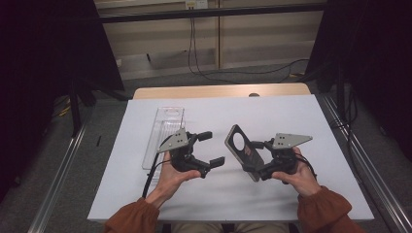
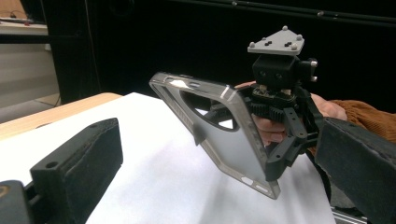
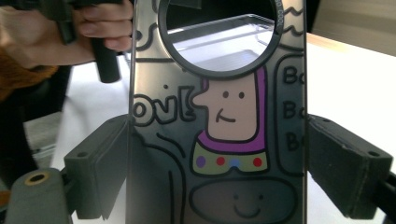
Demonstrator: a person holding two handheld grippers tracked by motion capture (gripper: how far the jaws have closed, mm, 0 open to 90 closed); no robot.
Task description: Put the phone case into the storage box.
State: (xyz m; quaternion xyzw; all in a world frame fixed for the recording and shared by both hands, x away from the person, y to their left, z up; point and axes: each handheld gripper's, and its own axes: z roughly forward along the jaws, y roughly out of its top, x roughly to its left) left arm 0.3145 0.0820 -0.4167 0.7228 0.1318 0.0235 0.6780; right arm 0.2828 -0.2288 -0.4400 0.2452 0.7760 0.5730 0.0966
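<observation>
A dark see-through phone case (image 1: 241,148) with a round camera hole and a cartoon figure (image 3: 229,121) stands tilted above the white table sheet (image 1: 272,111). My right gripper (image 1: 255,158) is shut on it, its pads (image 3: 105,163) pressing the case's two long edges. My left gripper (image 1: 213,148) is open just left of the case, with nothing between its fingers. In the left gripper view the case (image 2: 224,140) sits ahead between the two black jaws, apart from them, with the right hand behind it.
A clear plastic box (image 1: 164,133) lies lengthwise on the sheet behind the left hand. The wooden table edge (image 1: 221,91) runs along the back. Metal rails flank the table on both sides, and cables hang on the far wall.
</observation>
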